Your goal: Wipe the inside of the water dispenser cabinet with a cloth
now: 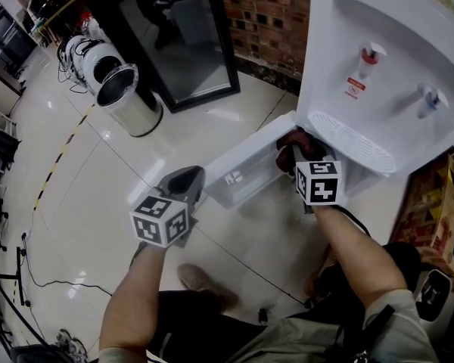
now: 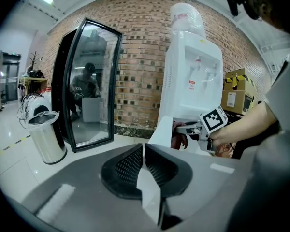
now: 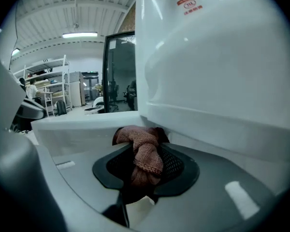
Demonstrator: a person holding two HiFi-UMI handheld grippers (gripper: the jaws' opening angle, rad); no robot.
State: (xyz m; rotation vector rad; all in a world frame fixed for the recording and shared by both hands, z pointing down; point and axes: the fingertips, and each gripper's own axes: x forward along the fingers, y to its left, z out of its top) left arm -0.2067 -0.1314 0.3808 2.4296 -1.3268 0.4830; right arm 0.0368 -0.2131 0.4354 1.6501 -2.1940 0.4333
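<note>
The white water dispenser [image 1: 378, 66] stands at the upper right, and its low cabinet door [image 1: 242, 169] hangs open toward me. My right gripper [image 1: 291, 151] reaches into the cabinet opening, shut on a bunched reddish-brown cloth [image 1: 295, 138]. In the right gripper view the cloth [image 3: 146, 151] fills the gap between the jaws and presses against the dispenser body [image 3: 217, 71] at the door's edge [image 3: 82, 125]. My left gripper [image 1: 185, 183] hangs over the floor left of the door, shut and empty; its own view shows its jaws together [image 2: 143, 164] and the right gripper [image 2: 183, 128] with the cloth [image 2: 179, 140].
A steel bin [image 1: 127, 97] and a black-framed glass panel [image 1: 183, 44] stand on the glossy floor to the left, against a brick wall [image 1: 265, 13]. Cardboard boxes [image 1: 439, 203] sit right of the dispenser. The person's shoe [image 1: 200, 282] is below the grippers.
</note>
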